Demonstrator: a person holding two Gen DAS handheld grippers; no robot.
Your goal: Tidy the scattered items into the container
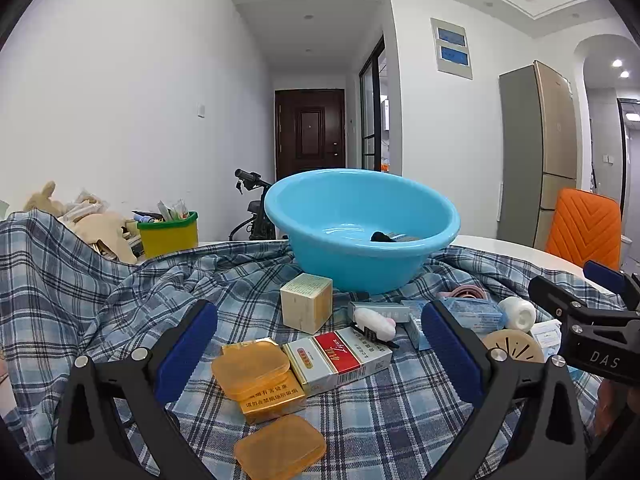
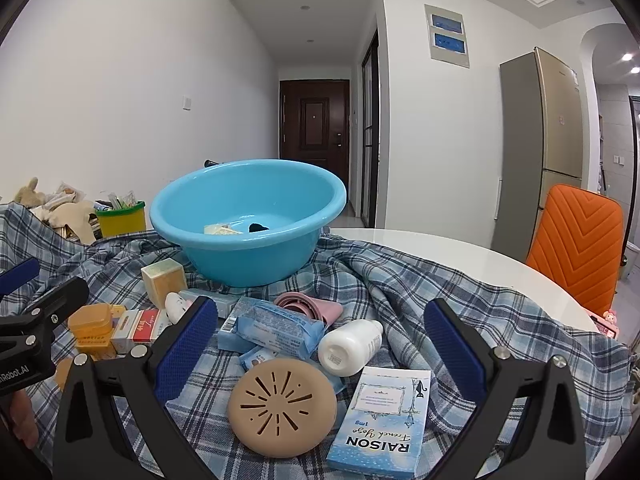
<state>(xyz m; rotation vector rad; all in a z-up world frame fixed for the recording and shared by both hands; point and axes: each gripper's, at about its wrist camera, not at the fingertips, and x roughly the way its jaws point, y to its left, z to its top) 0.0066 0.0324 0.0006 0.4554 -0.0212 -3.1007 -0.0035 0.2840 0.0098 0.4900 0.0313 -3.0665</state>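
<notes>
A blue basin (image 1: 362,224) (image 2: 248,220) stands on the plaid cloth (image 1: 100,296) with a black item and a pale packet inside. My left gripper (image 1: 318,344) hangs open above orange cases (image 1: 251,366), a gold box and a red-and-white cigarette pack (image 1: 340,358). A beige cube box (image 1: 307,302) stands just before the basin. My right gripper (image 2: 320,344) is open over a tan round disc (image 2: 282,406), a white bottle (image 2: 350,346), a blue wipes pack (image 2: 278,330) and a blue RAISON box (image 2: 380,420).
A yellow-green bin (image 1: 168,234) and plush toys (image 1: 96,224) sit at the back left. An orange chair (image 2: 578,244) stands at the right beside the white table's edge (image 2: 480,264). A pink silicone piece (image 2: 308,304) lies near the basin.
</notes>
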